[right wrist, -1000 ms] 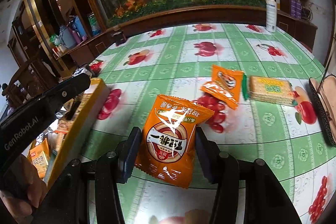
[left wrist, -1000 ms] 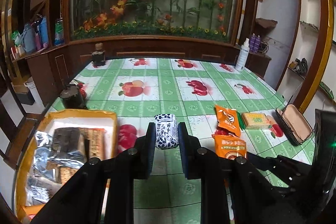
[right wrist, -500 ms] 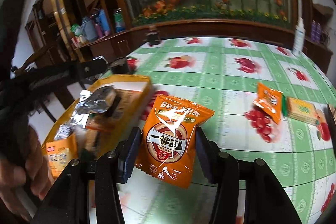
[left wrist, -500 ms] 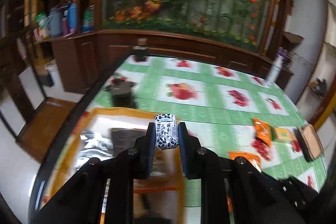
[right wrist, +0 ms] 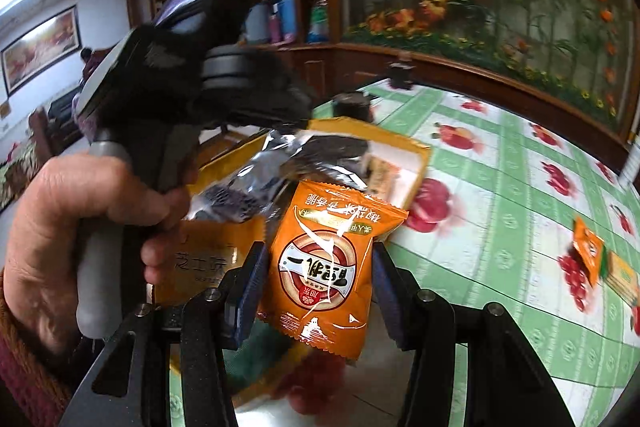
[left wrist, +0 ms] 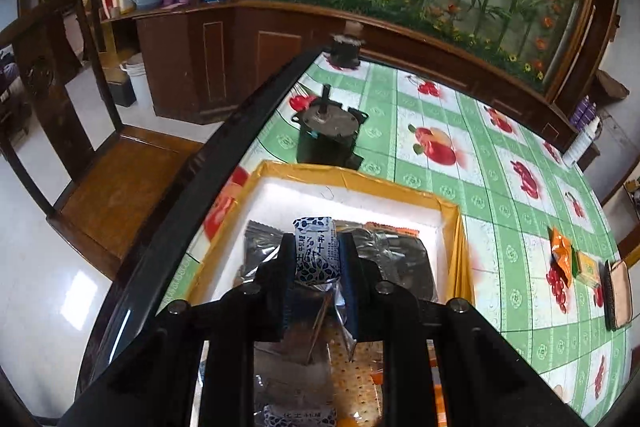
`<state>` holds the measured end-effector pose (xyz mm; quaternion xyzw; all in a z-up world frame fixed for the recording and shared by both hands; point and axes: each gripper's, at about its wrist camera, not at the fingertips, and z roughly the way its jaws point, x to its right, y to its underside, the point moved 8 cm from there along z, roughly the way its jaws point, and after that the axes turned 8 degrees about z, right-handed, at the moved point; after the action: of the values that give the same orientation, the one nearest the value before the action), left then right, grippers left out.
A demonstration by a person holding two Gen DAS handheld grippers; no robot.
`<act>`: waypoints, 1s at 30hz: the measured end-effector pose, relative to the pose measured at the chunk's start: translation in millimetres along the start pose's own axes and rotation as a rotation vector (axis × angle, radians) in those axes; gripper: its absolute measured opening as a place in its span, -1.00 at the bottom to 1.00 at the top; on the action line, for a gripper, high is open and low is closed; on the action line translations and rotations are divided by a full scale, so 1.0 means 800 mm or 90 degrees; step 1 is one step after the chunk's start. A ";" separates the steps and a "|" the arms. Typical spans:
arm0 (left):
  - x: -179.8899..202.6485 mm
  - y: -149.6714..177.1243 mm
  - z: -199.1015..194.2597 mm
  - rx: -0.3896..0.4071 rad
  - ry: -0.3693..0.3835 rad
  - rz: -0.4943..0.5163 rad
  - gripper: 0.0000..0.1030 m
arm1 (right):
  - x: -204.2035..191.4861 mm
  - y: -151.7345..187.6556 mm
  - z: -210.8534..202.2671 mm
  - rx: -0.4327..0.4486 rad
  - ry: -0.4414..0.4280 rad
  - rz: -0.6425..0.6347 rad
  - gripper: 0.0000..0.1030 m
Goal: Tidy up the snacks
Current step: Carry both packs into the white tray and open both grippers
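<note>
My left gripper [left wrist: 316, 259] is shut on a small white-and-blue patterned snack packet [left wrist: 315, 250], held above the yellow-rimmed box [left wrist: 352, 183] that holds silver and dark packets [left wrist: 392, 259]. In the right wrist view my right gripper [right wrist: 318, 281] is shut on an orange snack bag [right wrist: 324, 263], which hangs beside the box [right wrist: 416, 151] near its right edge. A hand [right wrist: 72, 227] holding the other gripper's handle fills the left of that view. An orange packet [left wrist: 560, 253] and a biscuit pack [left wrist: 588, 265] lie far right on the table.
The table has a green cloth with fruit prints [left wrist: 480, 163]. A dark pot [left wrist: 326, 133] stands just beyond the box, a dark jar [left wrist: 346, 49] at the far corner. A flat brown case [left wrist: 618, 295] lies at the right edge. A wooden chair [left wrist: 116, 183] stands left of the table.
Both grippers have swung left across the table, from the open cloth to the yellow box, each carrying its packet. Both views have rolled.
</note>
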<state>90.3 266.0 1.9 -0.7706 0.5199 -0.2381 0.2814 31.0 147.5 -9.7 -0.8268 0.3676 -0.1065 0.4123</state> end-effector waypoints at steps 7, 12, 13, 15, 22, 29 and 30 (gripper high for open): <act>0.001 0.004 0.007 -0.016 -0.001 0.003 -0.61 | -0.020 0.008 0.022 -0.028 -0.029 -0.006 0.10; 0.000 0.005 0.009 -0.019 -0.002 0.000 -0.51 | -0.026 0.012 0.021 -0.021 -0.021 -0.016 0.15; 0.000 0.005 0.009 -0.019 -0.002 0.000 -0.34 | -0.025 0.012 0.021 -0.023 -0.027 -0.011 0.17; 0.000 0.005 0.009 -0.016 -0.006 0.003 -0.10 | -0.023 0.014 0.023 -0.033 -0.031 -0.006 0.20; -0.004 -0.002 0.000 0.006 0.015 -0.025 0.07 | -0.021 0.008 0.004 -0.006 -0.029 -0.021 0.24; 0.003 -0.013 -0.018 0.053 0.045 -0.043 0.09 | -0.002 -0.007 -0.021 0.021 -0.054 0.018 0.31; 0.005 -0.015 -0.021 0.061 0.048 -0.043 0.09 | 0.003 -0.010 -0.026 0.026 -0.058 0.025 0.31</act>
<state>88.6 262.7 22.5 -0.7641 0.4916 -0.3007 0.2900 27.2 136.4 9.4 -0.8148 0.3628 -0.0681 0.4470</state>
